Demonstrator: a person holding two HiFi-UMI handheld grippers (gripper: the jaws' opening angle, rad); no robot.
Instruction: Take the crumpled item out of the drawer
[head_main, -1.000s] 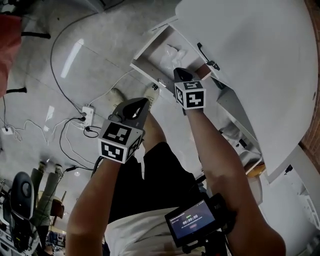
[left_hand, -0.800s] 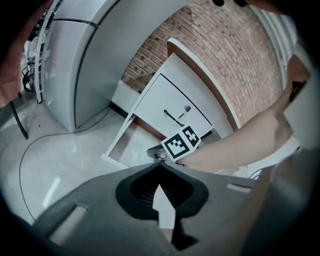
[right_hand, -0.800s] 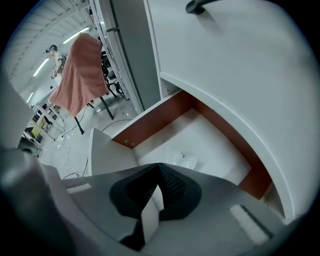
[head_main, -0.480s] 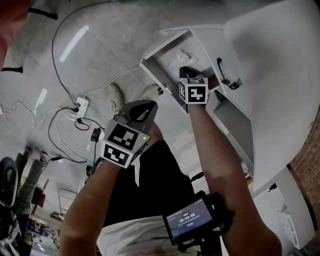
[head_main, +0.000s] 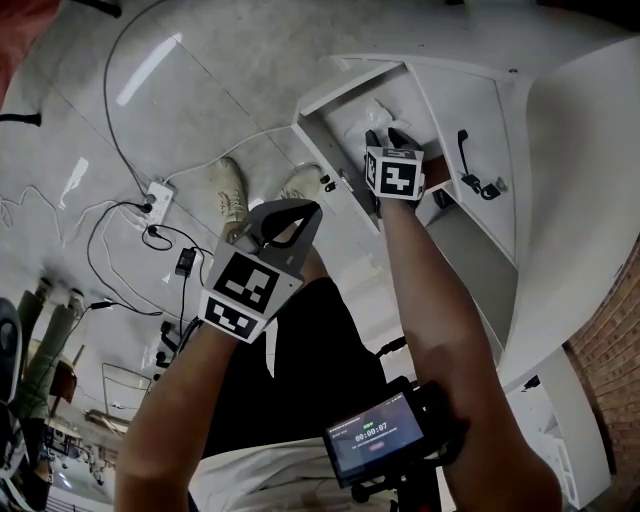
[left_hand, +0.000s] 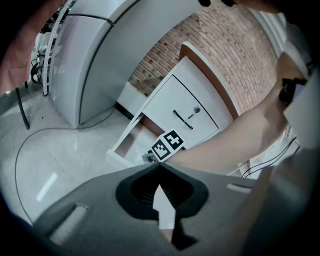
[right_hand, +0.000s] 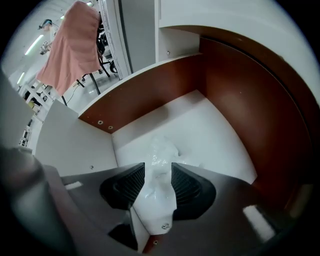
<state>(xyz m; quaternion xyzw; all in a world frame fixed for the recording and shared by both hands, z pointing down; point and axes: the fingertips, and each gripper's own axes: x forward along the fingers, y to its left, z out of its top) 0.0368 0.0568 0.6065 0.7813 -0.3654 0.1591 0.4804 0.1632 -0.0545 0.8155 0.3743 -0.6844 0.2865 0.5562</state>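
Crumpled item (right_hand: 160, 155) out yet?
— No. On my right gripper (right_hand: 158, 170) the jaws are opening with it between them, not pinched. It lies on the drawer (right_hand: 215, 135) floor, near the front corner. My left gripper (left_hand: 159, 167) has its jaws closed on nothing, well back from the drawer.
— What's left?
— All of it, I judge: close on it, lift, clear the drawer.
— Any writing?
— Only a timer on the screen (head_main: 377, 438), too small to read.
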